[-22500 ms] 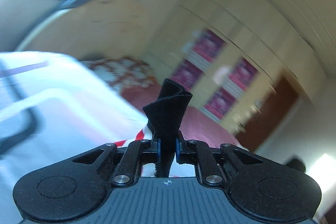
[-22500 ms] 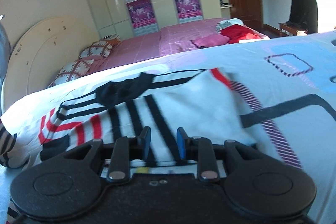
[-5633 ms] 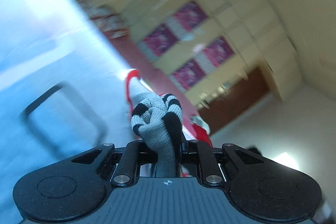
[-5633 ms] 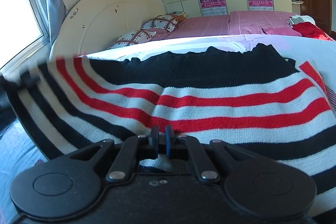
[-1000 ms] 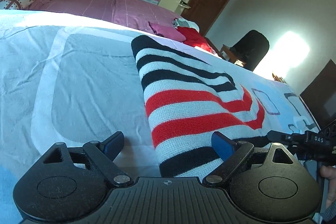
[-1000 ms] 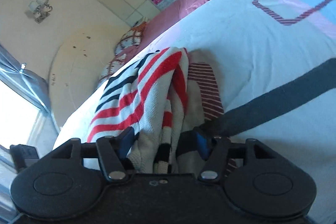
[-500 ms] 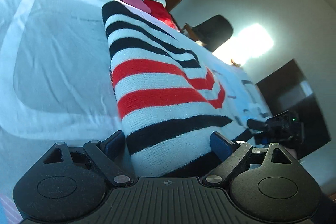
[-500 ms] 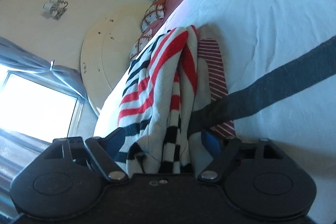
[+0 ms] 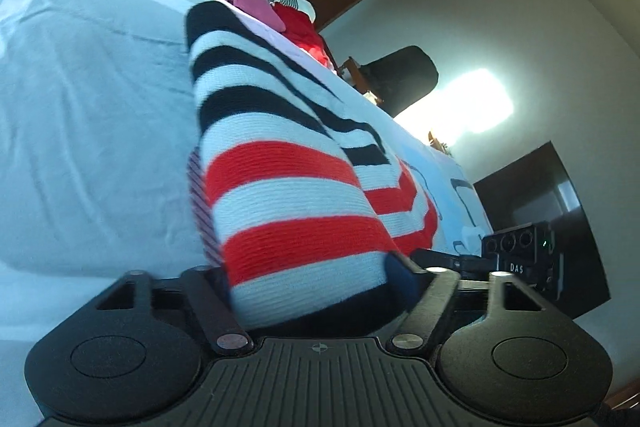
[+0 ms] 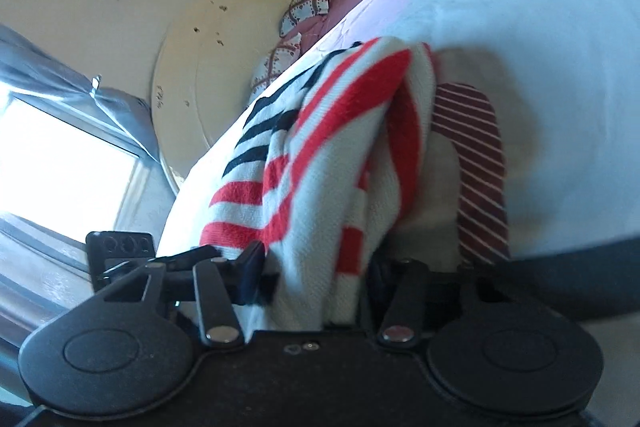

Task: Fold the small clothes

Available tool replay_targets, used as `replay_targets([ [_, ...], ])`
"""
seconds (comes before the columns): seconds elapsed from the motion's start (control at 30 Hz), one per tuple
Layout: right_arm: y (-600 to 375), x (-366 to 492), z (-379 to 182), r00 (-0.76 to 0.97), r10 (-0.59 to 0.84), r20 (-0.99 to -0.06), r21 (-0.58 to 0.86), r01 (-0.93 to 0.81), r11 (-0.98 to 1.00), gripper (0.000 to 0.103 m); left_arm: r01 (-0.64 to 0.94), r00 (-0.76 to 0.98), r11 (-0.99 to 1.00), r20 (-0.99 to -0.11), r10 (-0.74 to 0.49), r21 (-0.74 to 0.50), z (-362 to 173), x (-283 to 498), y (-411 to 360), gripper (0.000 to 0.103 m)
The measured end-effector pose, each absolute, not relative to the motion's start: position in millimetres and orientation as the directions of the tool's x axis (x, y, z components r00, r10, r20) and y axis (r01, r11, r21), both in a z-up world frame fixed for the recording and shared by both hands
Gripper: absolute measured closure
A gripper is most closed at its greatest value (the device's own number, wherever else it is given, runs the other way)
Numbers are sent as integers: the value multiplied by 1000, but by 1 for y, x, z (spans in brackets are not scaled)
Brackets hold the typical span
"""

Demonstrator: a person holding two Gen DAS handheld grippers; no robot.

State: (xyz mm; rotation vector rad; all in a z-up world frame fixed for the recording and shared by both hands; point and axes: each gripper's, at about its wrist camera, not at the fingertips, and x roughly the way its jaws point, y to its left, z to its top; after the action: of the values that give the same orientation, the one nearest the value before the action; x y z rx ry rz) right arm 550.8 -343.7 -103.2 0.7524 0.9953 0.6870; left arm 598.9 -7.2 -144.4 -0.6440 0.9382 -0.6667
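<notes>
Lying folded on the pale bedsheet (image 9: 88, 115), the striped sweater (image 9: 280, 187) runs between both grippers. At its left end, the left gripper (image 9: 308, 279) has just been closing its jaws, and the thick fold now fills the gap, both pads against the knit. Farther right, the right gripper (image 10: 316, 267) has likewise just been narrowing, and its jaws squeeze the bunched layers of the other end. Beyond the sweater are red clothes (image 9: 304, 31) and a dark chair (image 9: 404, 75).
</notes>
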Motion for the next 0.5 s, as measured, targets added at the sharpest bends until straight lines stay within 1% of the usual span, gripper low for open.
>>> replay_targets([
  [0.07, -349, 548, -108, 404, 800, -444, 828, -157, 539, 60, 224, 440, 617, -486, -755, -754, -147, 599, -7, 38],
  [0.13, -342, 549, -106, 417, 786, -456, 812, -168, 559, 60, 231, 452, 625, -487, -747, -745, -147, 599, -13, 38],
  [0.17, -338, 549, -104, 422, 778, -465, 799, -178, 574, 60, 229, 460, 624, -482, -746, -747, -146, 600, -13, 46],
  [0.2, -336, 548, -102, 429, 772, -469, 788, -192, 585, 62, 227, 466, 617, -473, -748, -754, -147, 599, -13, 50],
  [0.27, -338, 544, -99, 441, 770, -461, 781, -211, 588, 65, 239, 480, 616, -460, -747, -750, -144, 596, -12, 54],
  [0.4, -341, 535, -91, 463, 768, -442, 774, -236, 588, 66, 289, 490, 634, -458, -742, -718, -129, 591, -17, 55],
  [0.5, -345, 529, -82, 487, 773, -408, 783, -248, 570, 66, 303, 499, 624, -438, -748, -720, -118, 589, -19, 55],
])
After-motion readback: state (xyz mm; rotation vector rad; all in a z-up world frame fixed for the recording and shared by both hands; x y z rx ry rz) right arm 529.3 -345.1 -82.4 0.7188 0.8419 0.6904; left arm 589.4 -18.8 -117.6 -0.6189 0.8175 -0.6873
